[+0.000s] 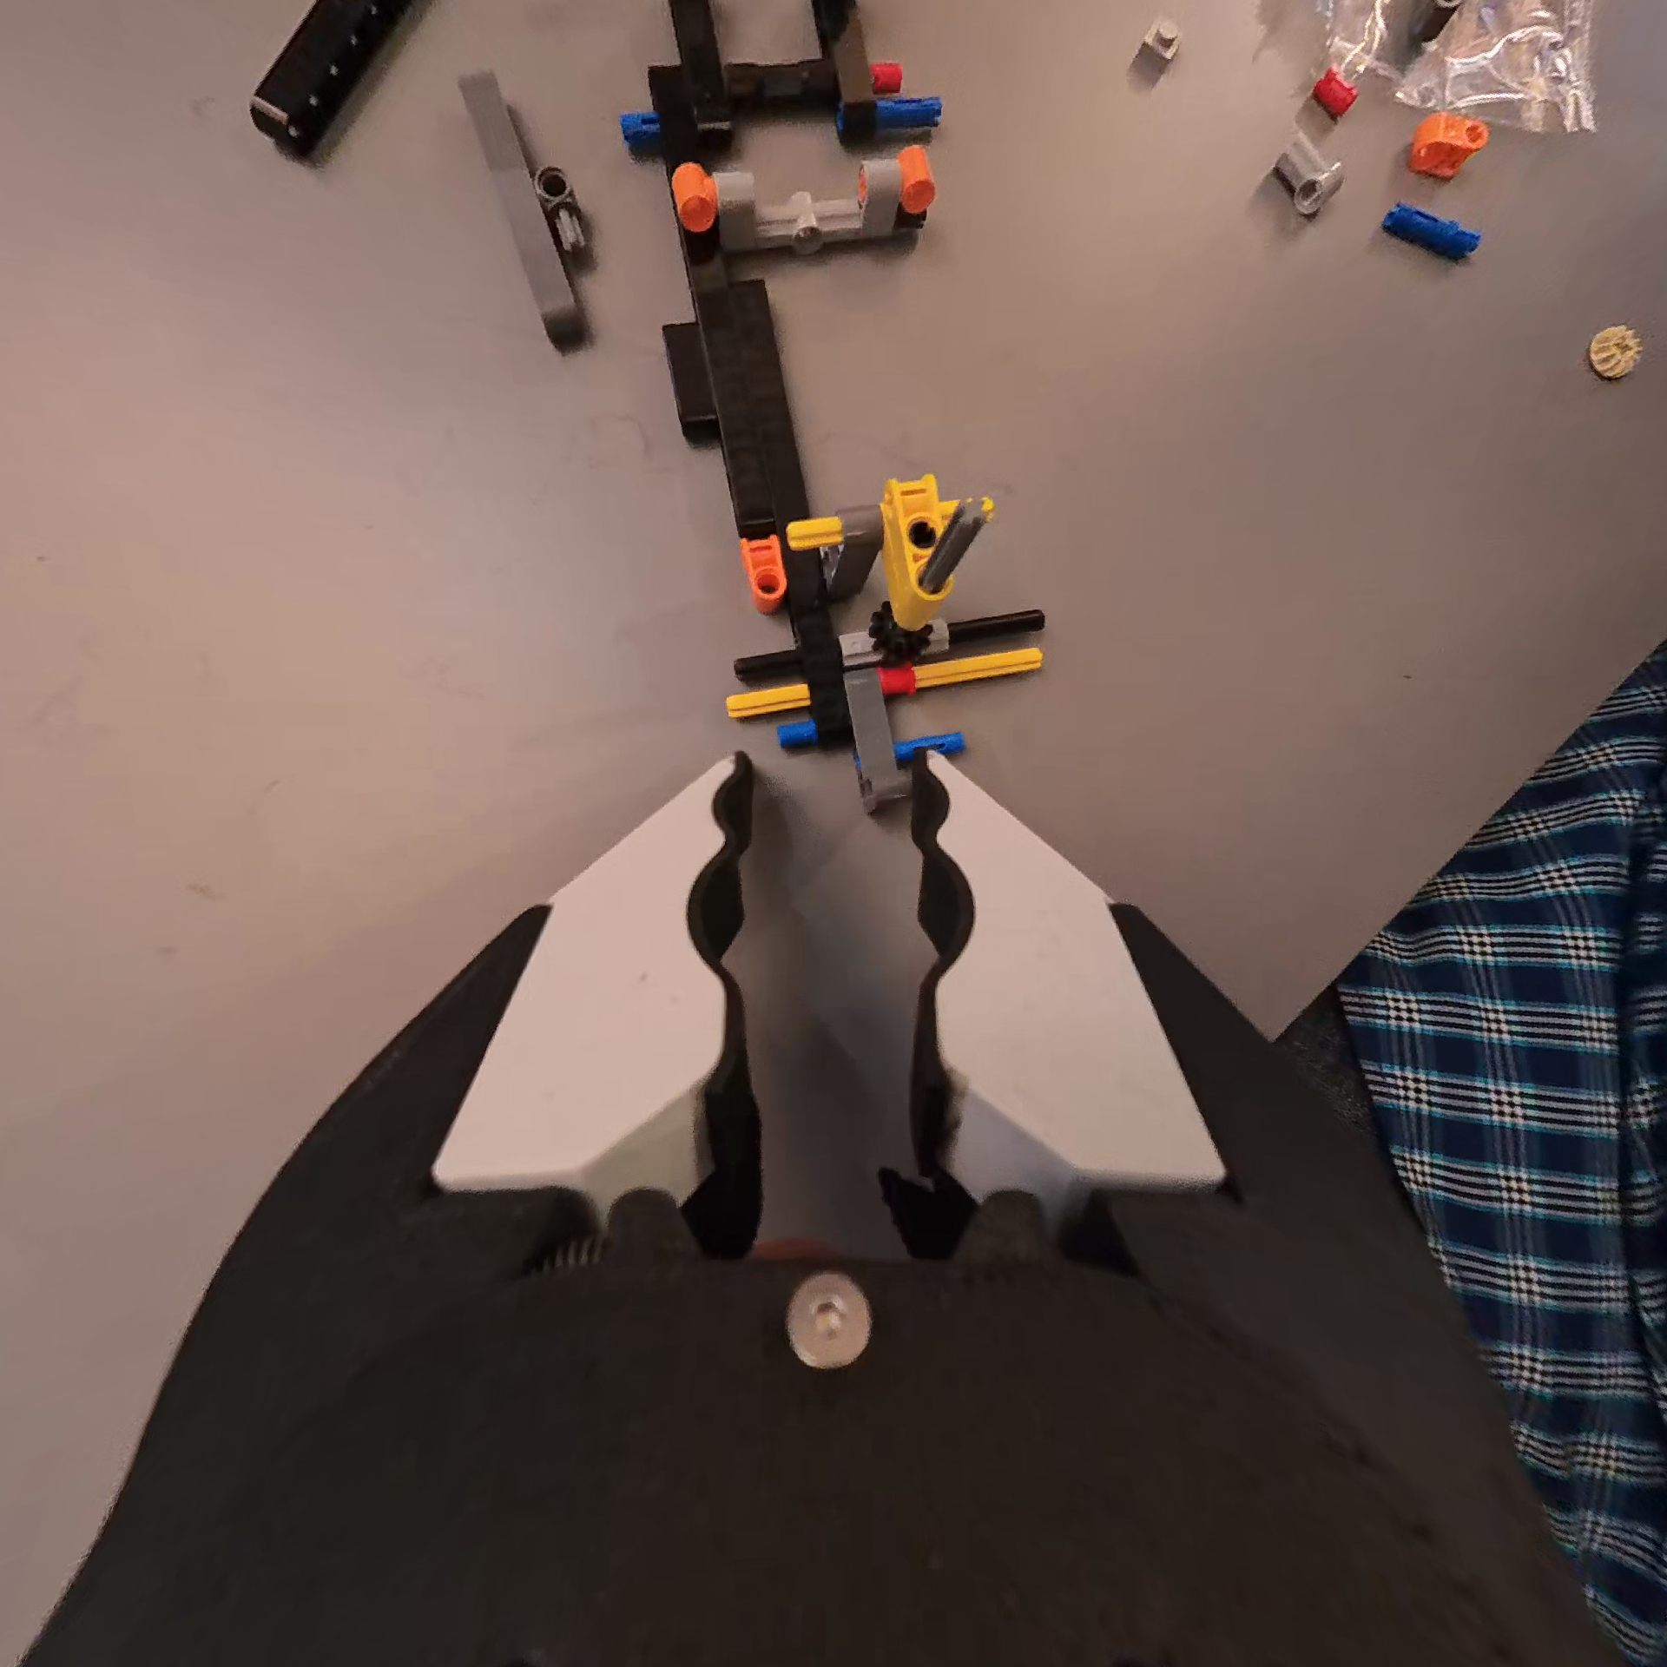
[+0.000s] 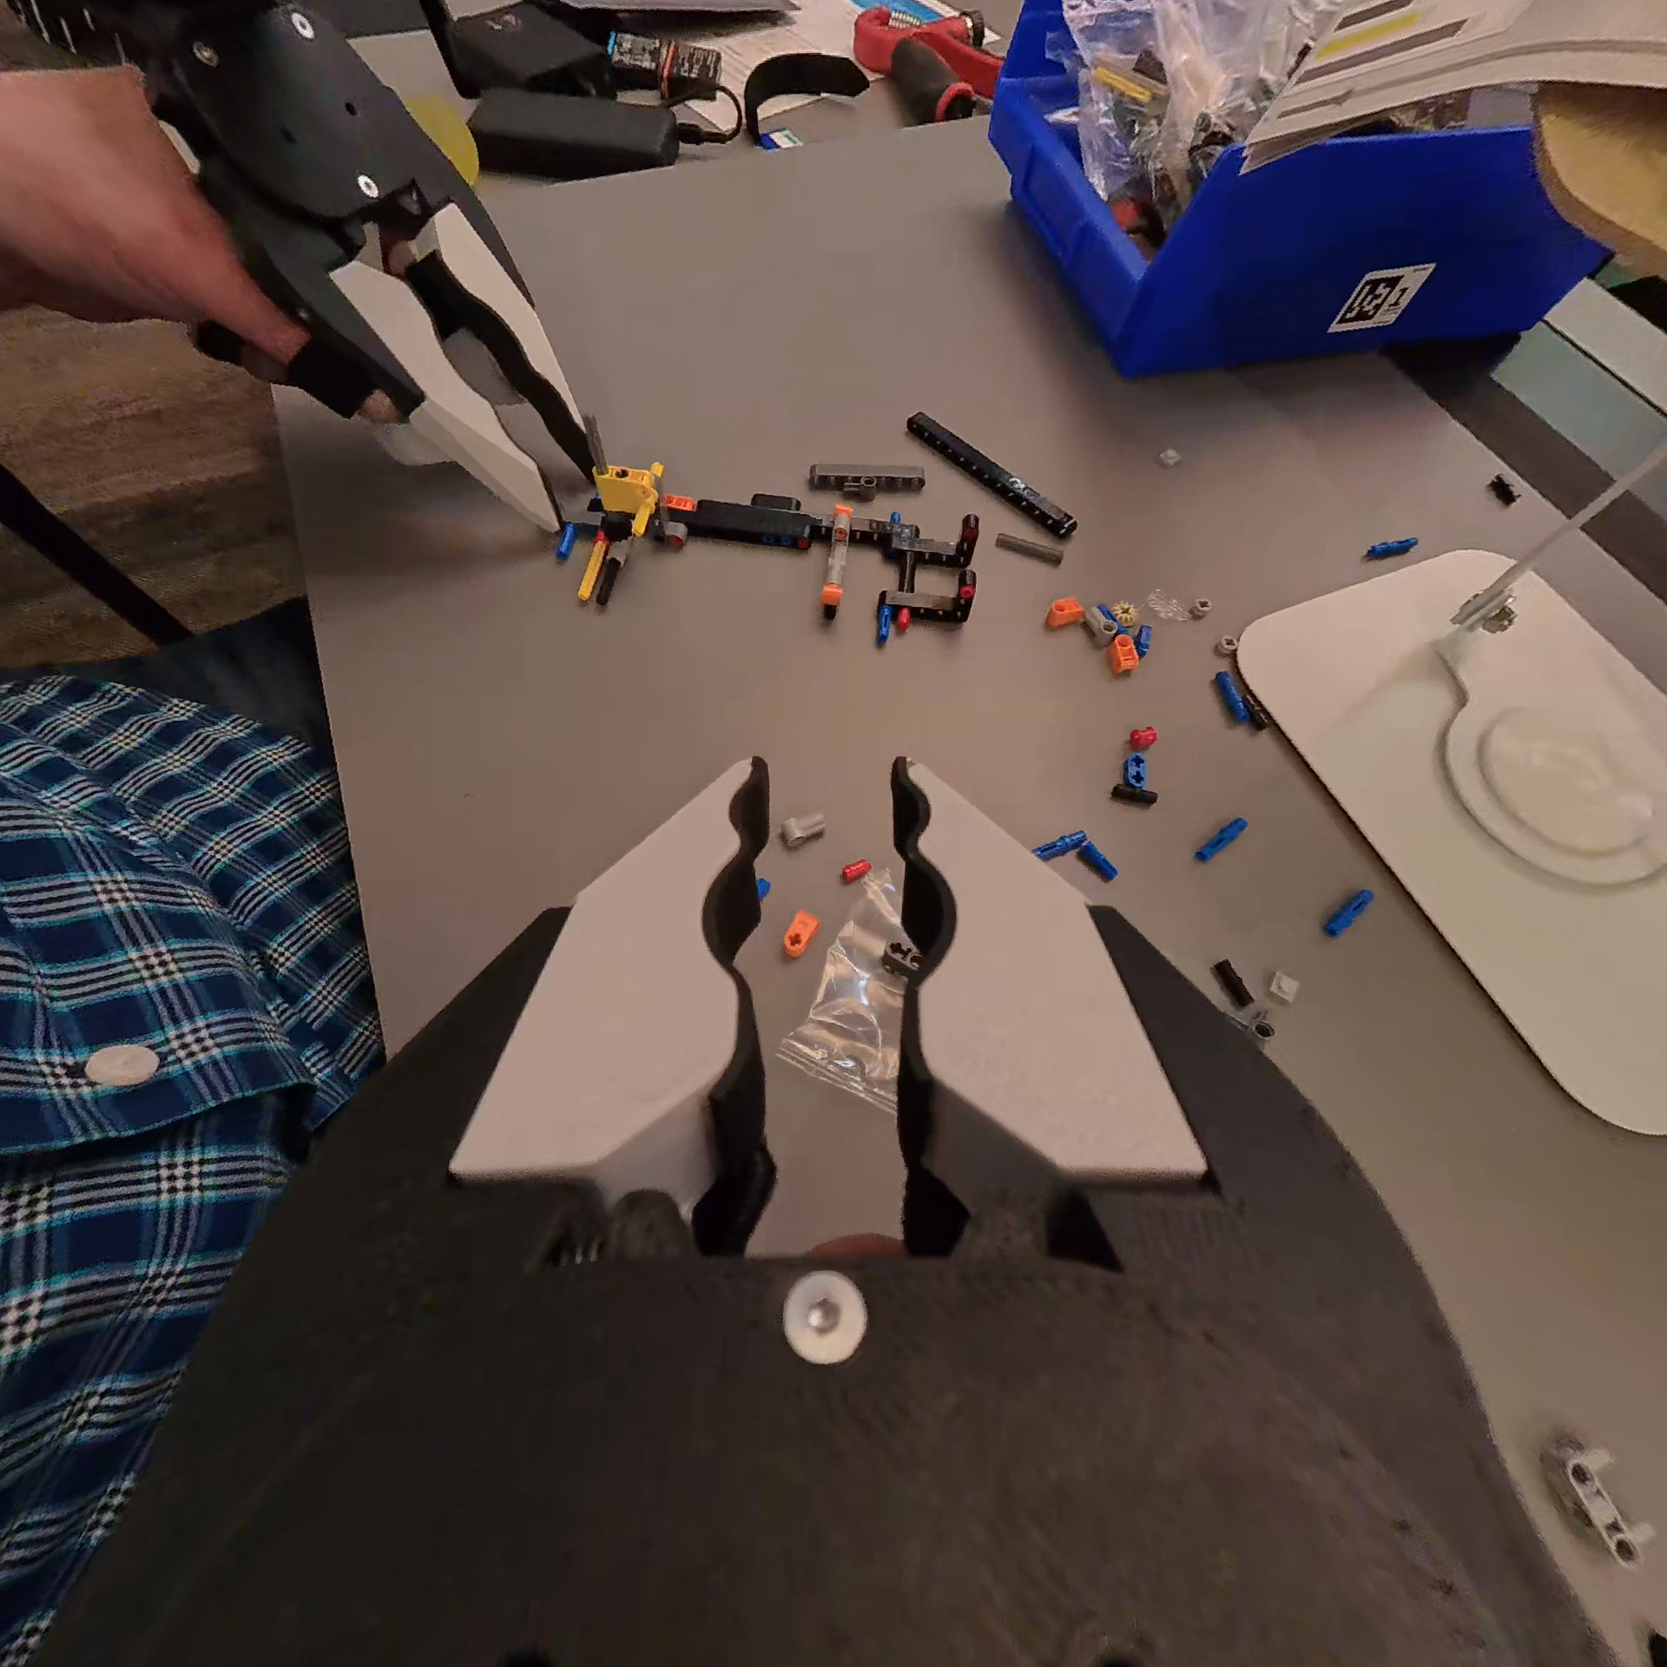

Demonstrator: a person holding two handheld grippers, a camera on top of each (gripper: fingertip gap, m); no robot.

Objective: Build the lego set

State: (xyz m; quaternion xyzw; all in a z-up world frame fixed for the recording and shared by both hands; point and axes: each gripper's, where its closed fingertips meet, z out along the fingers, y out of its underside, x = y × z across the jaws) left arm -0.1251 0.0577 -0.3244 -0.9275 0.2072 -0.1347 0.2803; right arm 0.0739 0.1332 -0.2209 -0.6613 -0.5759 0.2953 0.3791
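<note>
The partly built lego model lies on the grey table: a long black beam with a black frame at its far end and an upright yellow piece with crossed yellow and black axles at its near end. My left gripper is open and empty, tips just short of the model's near end, the right tip beside a grey beam end. In the right wrist view the model is far ahead with the left gripper at its yellow end. My right gripper is open and empty above a grey connector.
Loose pins and connectors lie scattered right of the model. A small clear bag, an orange connector and a red pin lie under my right gripper. A blue bin stands far right. A white stand base sits at the right edge. One gripper's finger ends stand about 25 cm off the other's. To the grey connector: right tips about 11 cm, left tips about 20 cm. Look for it in the left wrist view too.
</note>
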